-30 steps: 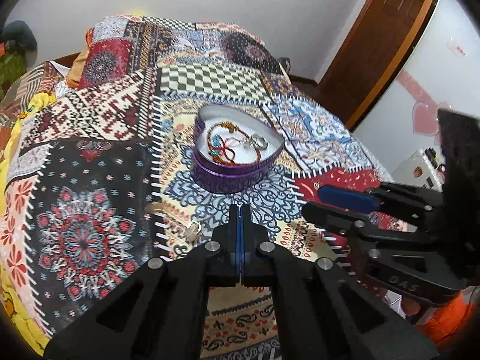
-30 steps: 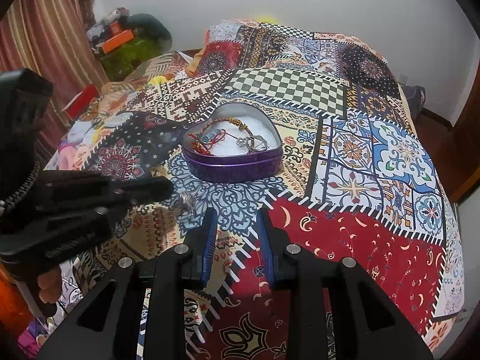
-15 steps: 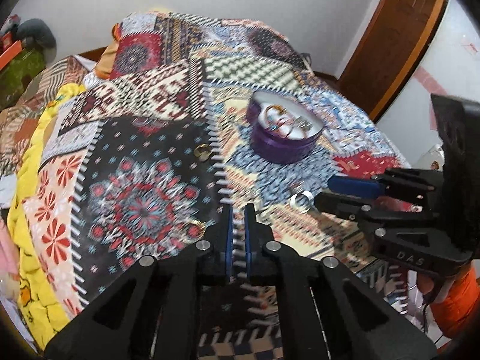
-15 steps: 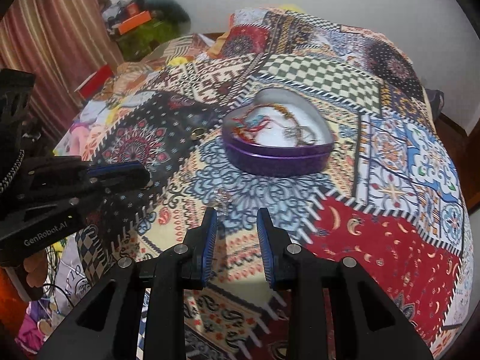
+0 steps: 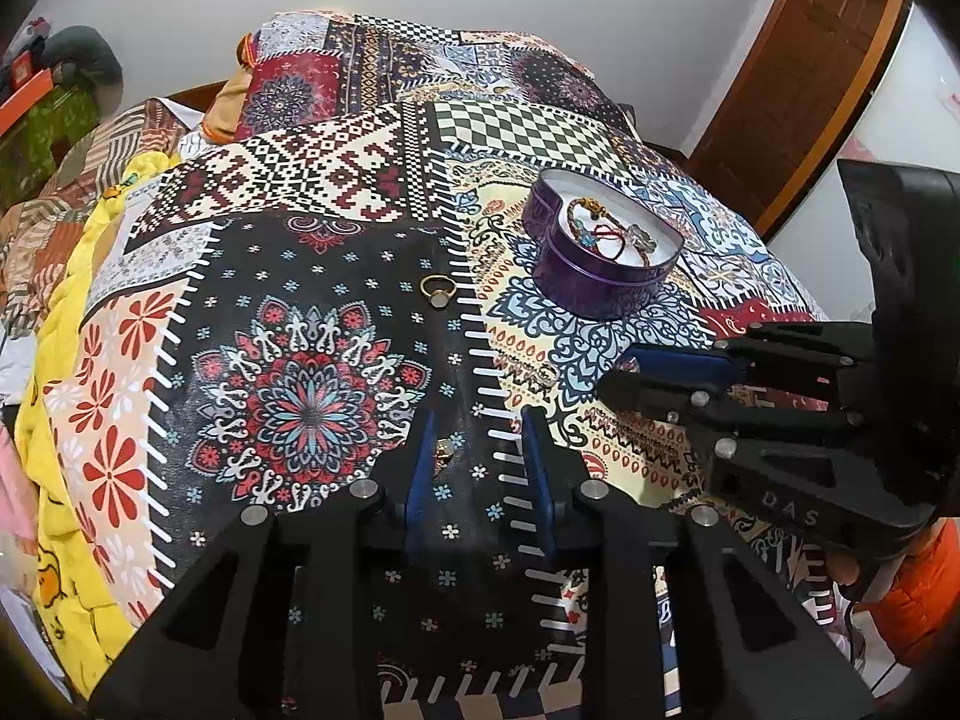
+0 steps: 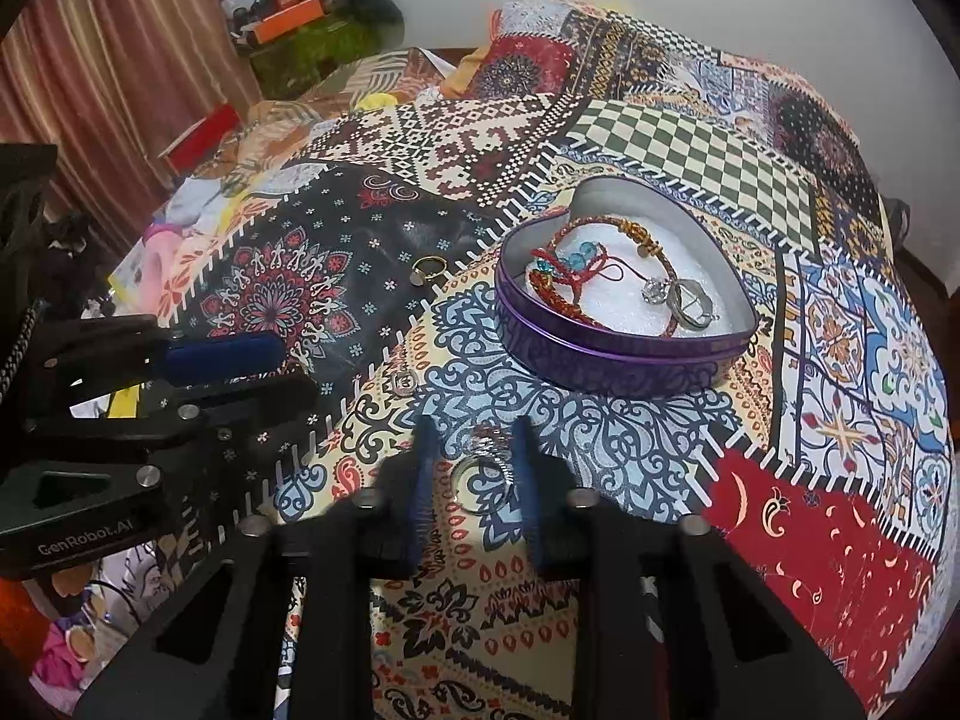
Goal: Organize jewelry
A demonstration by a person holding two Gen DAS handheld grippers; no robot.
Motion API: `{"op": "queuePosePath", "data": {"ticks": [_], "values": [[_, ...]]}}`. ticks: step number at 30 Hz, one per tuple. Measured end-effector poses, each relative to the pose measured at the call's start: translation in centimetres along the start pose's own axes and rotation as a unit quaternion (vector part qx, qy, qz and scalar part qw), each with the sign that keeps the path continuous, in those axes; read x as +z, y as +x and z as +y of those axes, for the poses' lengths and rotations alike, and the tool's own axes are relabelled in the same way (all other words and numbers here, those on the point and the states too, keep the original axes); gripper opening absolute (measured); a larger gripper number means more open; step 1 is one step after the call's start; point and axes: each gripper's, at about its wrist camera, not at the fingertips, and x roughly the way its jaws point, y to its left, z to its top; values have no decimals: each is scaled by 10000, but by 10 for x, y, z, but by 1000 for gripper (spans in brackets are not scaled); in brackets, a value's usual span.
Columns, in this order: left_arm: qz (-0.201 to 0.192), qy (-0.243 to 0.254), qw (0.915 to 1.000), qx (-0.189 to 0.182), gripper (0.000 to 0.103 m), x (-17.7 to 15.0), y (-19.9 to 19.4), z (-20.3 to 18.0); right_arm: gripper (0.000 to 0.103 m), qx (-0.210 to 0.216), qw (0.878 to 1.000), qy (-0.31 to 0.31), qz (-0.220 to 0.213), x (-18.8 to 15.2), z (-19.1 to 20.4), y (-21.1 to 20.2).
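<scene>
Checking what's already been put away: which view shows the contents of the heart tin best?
The right wrist view. The heart tin sits close and is seen from above, so its bracelets and rings are distinct on the white lining. In the left wrist view the tin is farther off and lower-angled; the contents merge into a small tangle.

We hold our left gripper (image 5: 477, 450) low, its blue-padded jaws parted, pointing forward. Our right gripper (image 6: 471, 456) sits just beside it, jaws likewise apart, seemingly angled a little toward the left one, though the fisheye distorts that.
</scene>
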Motion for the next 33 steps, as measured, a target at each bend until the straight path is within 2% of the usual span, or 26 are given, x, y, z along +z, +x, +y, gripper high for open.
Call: {"op": "queuePosePath", "data": {"ticks": [6, 15, 23, 28, 31, 33], "values": [[86, 85, 9997, -209, 28, -2, 5, -9, 12, -30, 9994, 224, -257, -4, -11, -13], [-95, 406, 9991, 51, 28, 12, 19, -28, 12, -134, 9965, 642, -522, -11, -39, -34], [6, 321, 9995, -47, 28, 13, 34, -29, 12, -148, 9955, 748, -564, -16, -48, -38], [7, 206, 9997, -92, 22, 15, 37, -26, 13, -154, 9951, 778, -587, -19, -49, -41], [-26, 267, 9996, -28, 10, 14, 36, -28, 13, -160, 9948, 795, -615, -19, -50, -43], [-45, 231, 9997, -21, 10, 14, 34, -27, 13, -164, 9948, 787, -630, -19, -50, -44]]}}
